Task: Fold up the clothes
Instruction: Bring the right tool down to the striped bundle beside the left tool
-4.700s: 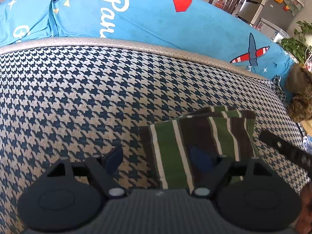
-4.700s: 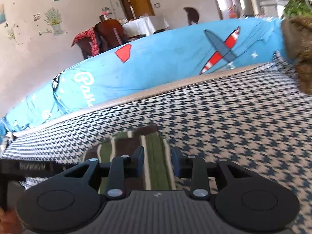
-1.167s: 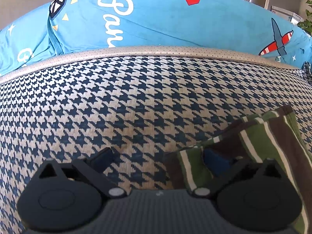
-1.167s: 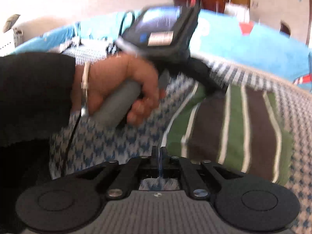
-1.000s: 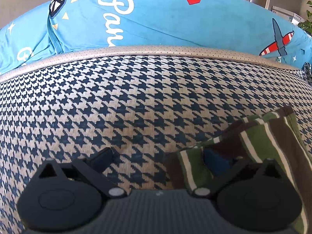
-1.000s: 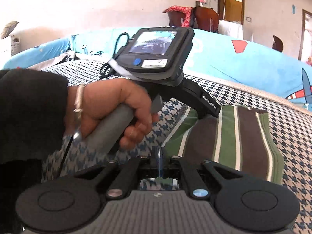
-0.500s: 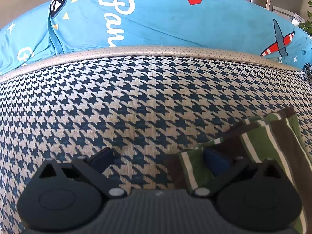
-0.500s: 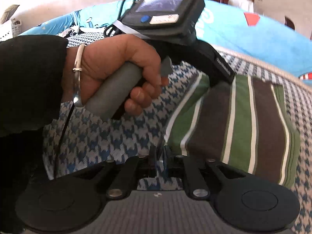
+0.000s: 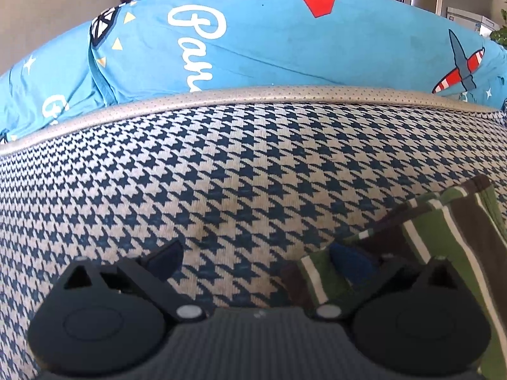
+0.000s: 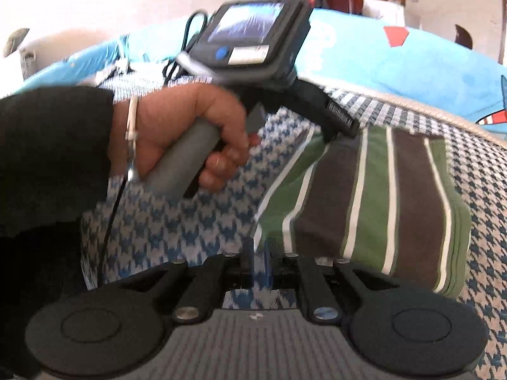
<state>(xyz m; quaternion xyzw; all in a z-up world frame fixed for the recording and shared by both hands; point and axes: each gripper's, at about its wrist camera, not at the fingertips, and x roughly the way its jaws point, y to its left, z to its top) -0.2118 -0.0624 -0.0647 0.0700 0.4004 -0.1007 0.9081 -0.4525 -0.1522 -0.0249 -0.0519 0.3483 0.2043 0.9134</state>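
A folded garment with green, brown and white stripes (image 10: 374, 202) lies flat on the houndstooth cushion (image 9: 221, 164). In the left wrist view only its near left corner (image 9: 450, 221) shows, at the lower right. My left gripper (image 9: 256, 256) is open and empty, low over the cushion, its right finger over the garment's corner. My right gripper (image 10: 256, 253) is nearly shut with a narrow gap, empty, just off the garment's near left corner. The right wrist view also shows my left hand on the left gripper's handle (image 10: 190, 145).
A blue printed cushion (image 9: 253, 38) forms the backrest behind the seat, past a grey piped edge (image 9: 285, 93). A black sleeve (image 10: 47, 145) fills the left of the right wrist view. Chairs and a fridge stand far behind.
The right gripper's fingers have parted slightly from fully shut, and it has shifted a little near the garment's corner. The left gripper has hardly moved.
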